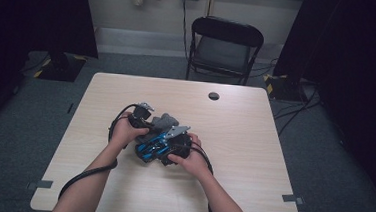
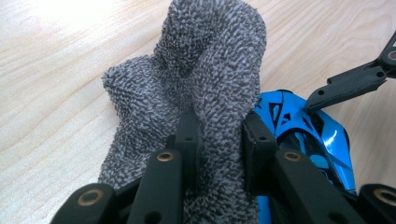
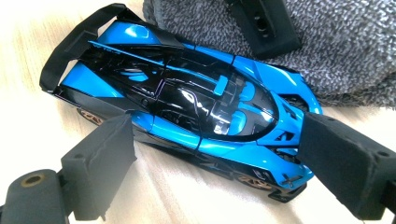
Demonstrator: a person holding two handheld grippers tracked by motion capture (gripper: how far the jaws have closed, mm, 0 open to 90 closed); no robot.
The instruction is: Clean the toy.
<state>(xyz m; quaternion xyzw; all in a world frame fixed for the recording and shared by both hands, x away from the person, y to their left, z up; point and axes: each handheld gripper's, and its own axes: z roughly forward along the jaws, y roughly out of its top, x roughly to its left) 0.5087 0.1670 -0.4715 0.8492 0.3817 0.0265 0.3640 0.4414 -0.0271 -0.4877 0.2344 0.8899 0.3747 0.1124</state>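
Toy car (image 3: 187,107) lies wheels-down on the wooden table (image 1: 254,135), near the table's middle, touching a grey cloth (image 2: 205,70) along one flank. In the right gripper view its long axis runs diagonally, with the black rear wing at the upper left and the nose at the lower right. Body panels are glossy blue with a black canopy and black trim; the wheels are bronze-coloured.

Right gripper (image 3: 210,158) is held in the person's right hand (image 1: 192,159), angled toward the car from the near side. Its padded black jaws stand spread, one beside each end of the car, without clamping it.

Left gripper (image 2: 217,135) is held in the left hand (image 1: 124,129) on the opposite side of the car. Its jaws are pinched on a raised fold of the cloth, a looped terry fabric of mottled grey.
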